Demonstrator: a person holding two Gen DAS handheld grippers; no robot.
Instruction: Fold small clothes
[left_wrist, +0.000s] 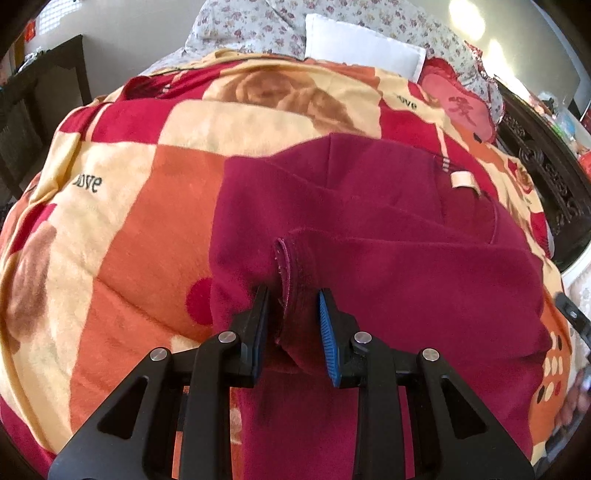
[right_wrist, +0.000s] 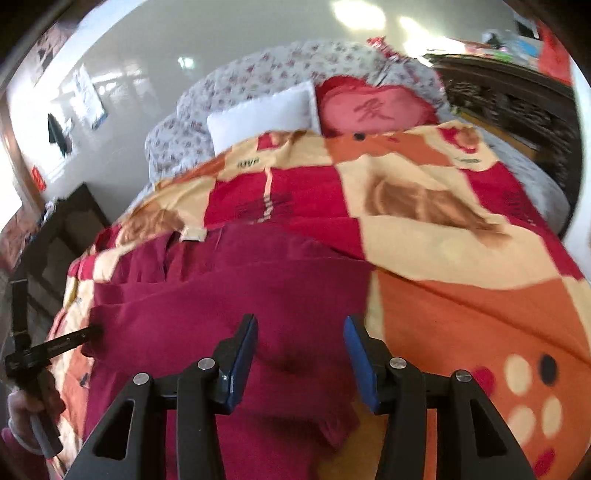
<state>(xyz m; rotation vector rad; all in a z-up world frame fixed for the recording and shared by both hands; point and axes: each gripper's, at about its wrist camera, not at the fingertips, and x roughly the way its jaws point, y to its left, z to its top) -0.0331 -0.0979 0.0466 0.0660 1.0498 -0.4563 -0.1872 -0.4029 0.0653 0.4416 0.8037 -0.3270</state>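
Note:
A dark red garment (left_wrist: 369, 221) lies spread on a patterned blanket (left_wrist: 129, 229) on a bed. It has a cream label (left_wrist: 463, 180) at its far edge. My left gripper (left_wrist: 293, 295) is open, and a raised fold of the garment's hem (left_wrist: 286, 280) stands between its fingers. In the right wrist view the same garment (right_wrist: 221, 295) fills the lower left, and my right gripper (right_wrist: 301, 323) is open and empty just above its right part. The left gripper (right_wrist: 88, 334) shows there at the garment's left edge.
A white pillow (left_wrist: 362, 48), a red heart cushion (left_wrist: 458, 103) and a floral quilt (left_wrist: 258, 26) lie at the head of the bed. Dark carved furniture (left_wrist: 543, 170) stands at the right, a dark table (left_wrist: 44, 92) at the left.

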